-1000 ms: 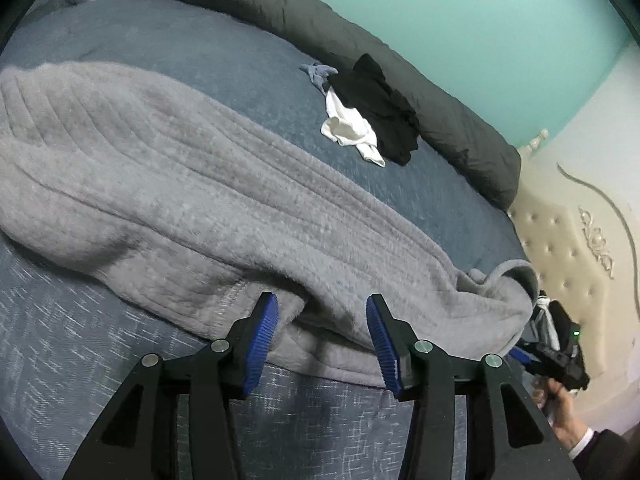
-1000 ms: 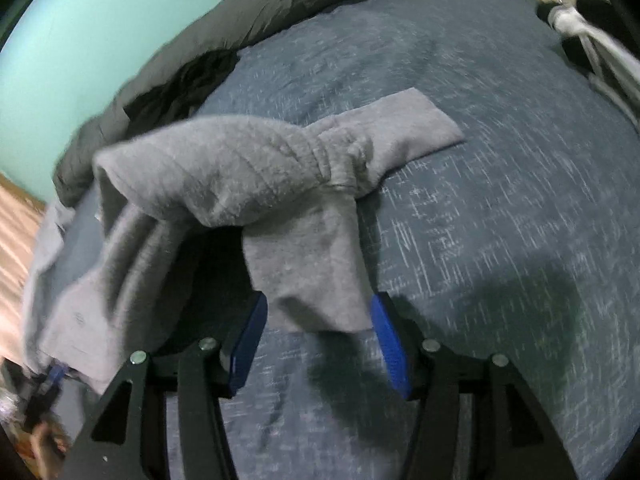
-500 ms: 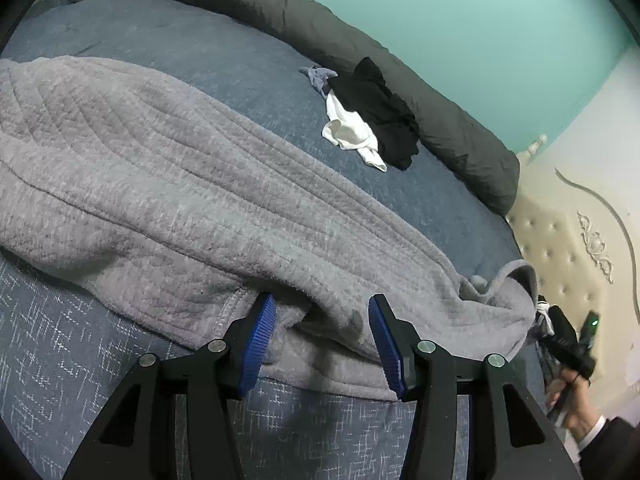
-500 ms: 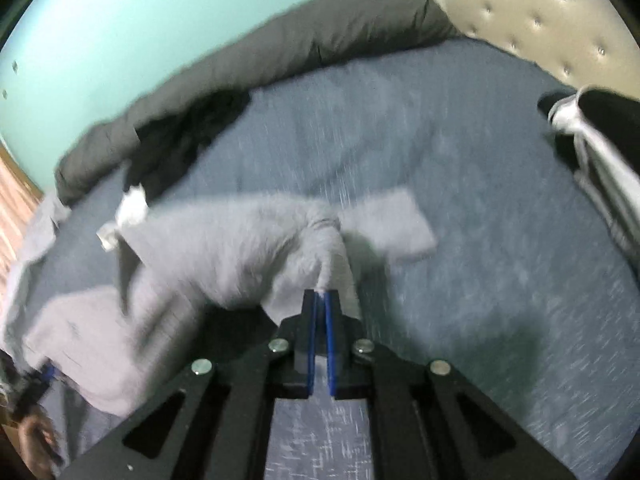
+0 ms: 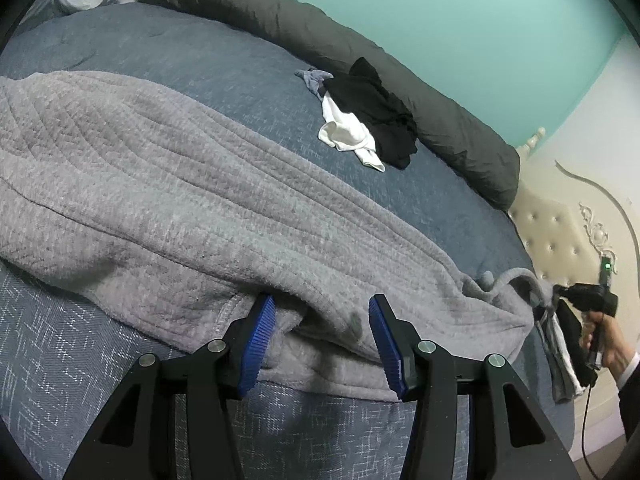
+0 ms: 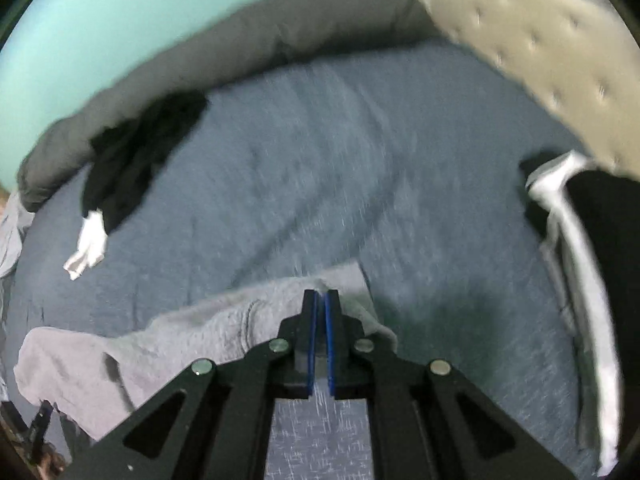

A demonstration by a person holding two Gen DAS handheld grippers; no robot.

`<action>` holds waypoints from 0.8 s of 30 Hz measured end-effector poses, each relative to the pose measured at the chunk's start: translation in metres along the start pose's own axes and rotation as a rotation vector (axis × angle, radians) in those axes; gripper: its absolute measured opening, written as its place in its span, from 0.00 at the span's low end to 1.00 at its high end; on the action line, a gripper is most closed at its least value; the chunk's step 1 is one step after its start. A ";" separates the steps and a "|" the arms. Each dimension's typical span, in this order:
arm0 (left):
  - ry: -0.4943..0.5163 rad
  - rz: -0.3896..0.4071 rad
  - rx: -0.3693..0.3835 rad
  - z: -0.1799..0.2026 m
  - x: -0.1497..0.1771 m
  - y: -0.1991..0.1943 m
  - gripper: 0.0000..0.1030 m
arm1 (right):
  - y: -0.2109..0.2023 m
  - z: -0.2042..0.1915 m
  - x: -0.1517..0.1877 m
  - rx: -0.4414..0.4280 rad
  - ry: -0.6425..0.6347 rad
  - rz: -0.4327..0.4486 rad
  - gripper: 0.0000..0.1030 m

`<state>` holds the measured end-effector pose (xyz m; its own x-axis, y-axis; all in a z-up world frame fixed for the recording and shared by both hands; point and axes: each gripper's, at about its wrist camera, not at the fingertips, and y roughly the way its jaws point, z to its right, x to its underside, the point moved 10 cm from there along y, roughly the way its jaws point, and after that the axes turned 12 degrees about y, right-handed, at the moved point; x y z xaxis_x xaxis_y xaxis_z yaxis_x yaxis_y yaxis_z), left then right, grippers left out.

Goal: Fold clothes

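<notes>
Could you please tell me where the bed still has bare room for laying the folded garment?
The blue bedspread lies bare between the black and white clothes heap, the fuzzy grey garment and the beige tufted headboard. It is crowded beside the dark grey rolled duvet and the black-and-white clothes by the headboard.

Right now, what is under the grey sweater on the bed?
The grey sweater lies on the blue bedspread, which shows all round it. At the near hem a lower layer of the same sweater peeks out. Anything else beneath is covered by the fabric.

open blue bedspread [image 6: 360, 140] mid-bed; dark clothes pile [image 5: 376, 112], rolled duvet [image 5: 440, 120] block far edge.
</notes>
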<state>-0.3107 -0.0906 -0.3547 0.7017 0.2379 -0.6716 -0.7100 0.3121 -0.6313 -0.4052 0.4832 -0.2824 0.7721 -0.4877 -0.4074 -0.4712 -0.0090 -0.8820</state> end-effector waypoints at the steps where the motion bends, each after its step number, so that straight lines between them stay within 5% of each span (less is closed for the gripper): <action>1: 0.005 -0.003 -0.002 0.000 0.000 0.001 0.52 | 0.011 0.004 0.004 0.019 0.009 -0.033 0.04; 6: 0.022 -0.013 -0.009 0.000 0.000 0.006 0.53 | 0.035 0.013 0.008 0.026 0.020 -0.055 0.07; 10: 0.030 -0.014 -0.013 0.001 -0.001 0.007 0.55 | 0.023 0.014 0.004 0.012 -0.033 0.027 0.13; 12: 0.030 -0.013 -0.010 0.003 -0.001 0.007 0.55 | 0.009 0.008 0.008 -0.038 -0.077 0.075 0.29; 19: 0.034 -0.004 -0.004 0.007 -0.002 0.003 0.55 | -0.017 -0.037 0.074 -0.132 -0.372 0.123 0.43; 24: 0.033 0.001 0.001 0.007 -0.003 0.000 0.55 | -0.005 -0.063 0.109 -0.187 -0.458 0.059 0.43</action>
<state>-0.3121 -0.0848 -0.3504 0.6988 0.2081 -0.6844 -0.7105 0.3125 -0.6305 -0.3455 0.3748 -0.3076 0.8299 -0.0586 -0.5548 -0.5559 -0.1701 -0.8136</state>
